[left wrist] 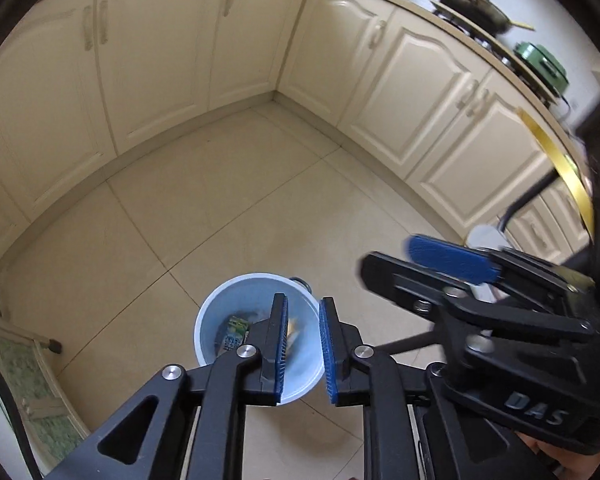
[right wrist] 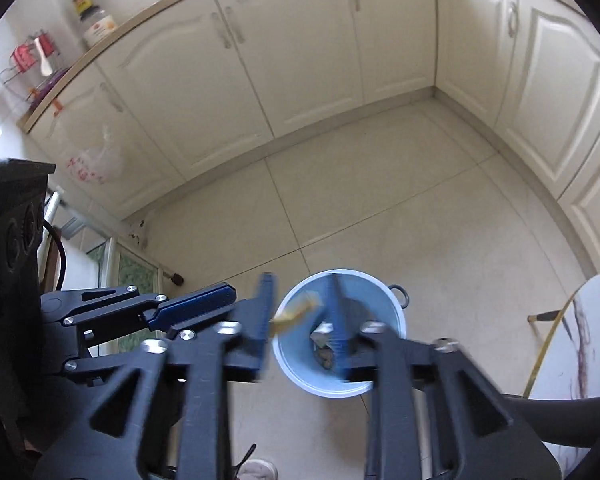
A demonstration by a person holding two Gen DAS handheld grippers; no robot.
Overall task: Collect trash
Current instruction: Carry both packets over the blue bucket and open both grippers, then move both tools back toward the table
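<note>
Setting: a kitchen corner with cream panelled cabinet doors (left wrist: 152, 52) along two walls and a pale beige tiled floor (left wrist: 220, 200).

Task thing: a light blue round plastic bin (left wrist: 220, 308) stood on the floor tiles, directly below both grippers. Its rim was whitish, and a small dark ring handle (right wrist: 398, 294) stuck out at one side.

Bin contents: a green-and-blue printed wrapper (left wrist: 232, 334) lay at the bottom, seen in the left wrist view; the right wrist view showed greyish scraps (right wrist: 324, 350) down there, too blurred to name.

Left gripper (left wrist: 304, 354): black frame, blue ribbed pads (left wrist: 327, 354). The pads stood a little apart with nothing between them — only the bin's inside showed through the gap.

Right gripper (right wrist: 300, 316): jaws parted more widely over the bin, both fingers blurred. No pad pressed on anything.

Loose scrap: a small yellowish-tan piece (right wrist: 294, 314) hung in the gap between the right fingers, just at the bin's near rim, touching neither pad as far as the blur allowed.

Gripper relation: the two tools were side by side and close, each visible in the other's view.

Counter: a dark wok (left wrist: 476, 8) and a green lidded pot (left wrist: 544, 66) sat on the stove — well away from the bin.

Elsewhere: a clear plastic bag with red print (right wrist: 94, 160) hung on a cabinet door.
</note>
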